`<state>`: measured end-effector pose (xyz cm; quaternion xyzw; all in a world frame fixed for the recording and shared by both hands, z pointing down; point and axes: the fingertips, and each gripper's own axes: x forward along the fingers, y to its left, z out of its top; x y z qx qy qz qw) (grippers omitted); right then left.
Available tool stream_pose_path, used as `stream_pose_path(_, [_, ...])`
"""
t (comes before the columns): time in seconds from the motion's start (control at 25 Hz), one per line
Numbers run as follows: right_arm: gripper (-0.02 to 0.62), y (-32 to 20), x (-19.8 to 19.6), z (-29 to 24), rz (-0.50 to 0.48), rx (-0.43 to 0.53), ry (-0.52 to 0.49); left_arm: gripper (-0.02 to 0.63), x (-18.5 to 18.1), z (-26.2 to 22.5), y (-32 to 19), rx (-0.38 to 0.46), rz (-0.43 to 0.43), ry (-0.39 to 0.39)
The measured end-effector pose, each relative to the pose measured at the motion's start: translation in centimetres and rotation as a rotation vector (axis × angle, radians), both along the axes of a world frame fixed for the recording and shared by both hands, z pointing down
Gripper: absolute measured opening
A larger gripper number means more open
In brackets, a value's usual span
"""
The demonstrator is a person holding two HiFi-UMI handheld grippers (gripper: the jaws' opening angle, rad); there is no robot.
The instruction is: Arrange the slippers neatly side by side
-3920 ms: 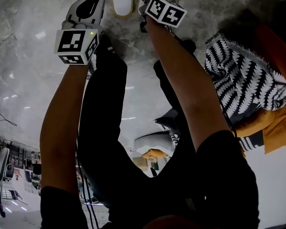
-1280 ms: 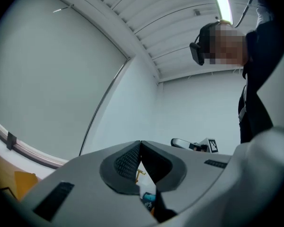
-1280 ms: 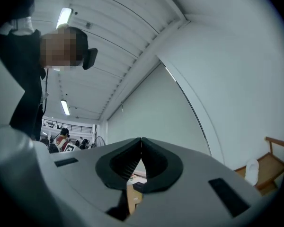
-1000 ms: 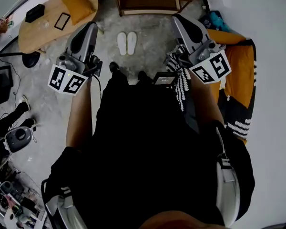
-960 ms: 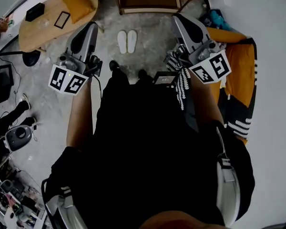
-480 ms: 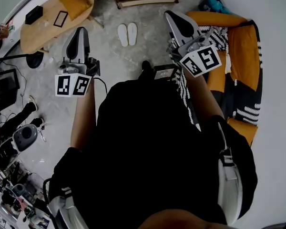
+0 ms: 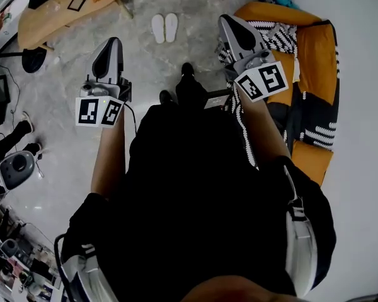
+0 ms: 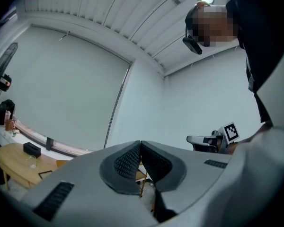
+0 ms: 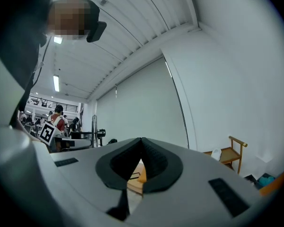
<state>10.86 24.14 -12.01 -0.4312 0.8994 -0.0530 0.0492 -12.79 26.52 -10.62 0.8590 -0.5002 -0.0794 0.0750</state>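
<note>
Now left gripper (image 8: 141, 143) closed, empty; right gripper (image 9: 142, 139) closed, empty; slippers (image 7: 164, 27) side by side on floor (image 7: 145, 68), well apart from both.

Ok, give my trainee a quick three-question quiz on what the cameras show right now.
1. True or false: the two white slippers lie side by side on the floor.
2. The tongs of the left gripper and the right gripper are: A) open, B) shut and empty, C) shut on a slipper.
3. Fill in: the striped blanket lies on the orange ____.
Key: 1 true; 2 B; 3 sofa.
</note>
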Motion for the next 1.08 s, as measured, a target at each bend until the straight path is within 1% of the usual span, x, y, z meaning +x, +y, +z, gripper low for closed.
stream_pose_path(0.12, [0.031, 1.8, -1.2, 0.6, -0.002, -0.009, -0.003, 0.016, -0.9, 1.8, 1.9, -0.049, -0.021, 0.008])
stream_pose_path(0.2, [0.031, 3.3, -1.7, 1.0, -0.014, -0.023, 0.004, 0.017, -0.7, 2.0, 3.5, -0.055, -0.018, -0.008])
stream_pose_path(0.32, [0.031, 4.8, -1.8, 1.3, -0.04, -0.03, 0.011, 0.017, 0.5, 1.7, 4.9, -0.054, 0.005, -0.034])
stream_pose_path(0.48, [0.031, 5.5, -1.5, 1.1, -0.071, -0.025, 0.02, 0.015, 2.6, 0.4, 5.9, -0.033, 0.039, -0.037])
stream_pose_path(0.56, [0.031, 6.3, -1.2, 0.3, -0.091, -0.007, 0.035, 0.016, 3.9, -0.2, 6.4, -0.032, 0.053, -0.025])
stream_pose_path(0.68, [0.031, 7.6, 0.4, 0.1, -0.12, 0.005, 0.056, 0.015, 7.0, -0.7, 7.0, -0.04, 0.075, 0.008])
stream_pose_path(0.8, [0.031, 8.8, 3.5, 2.1, -0.115, -0.048, 0.047, 0.015, 10.6, -1.4, 8.4, -0.012, 0.092, 0.021])
stream_pose_path(0.88, [0.031, 9.5, 5.1, 3.0, -0.109, -0.056, 0.043, 0.015, 12.6, -1.0, 9.3, -0.008, 0.107, 0.015])
stream_pose_path(1.08, [0.031, 11.4, 6.9, 3.8, -0.112, -0.023, 0.052, 0.016, 14.0, 1.5, 12.0, -0.07, 0.099, 0.023])
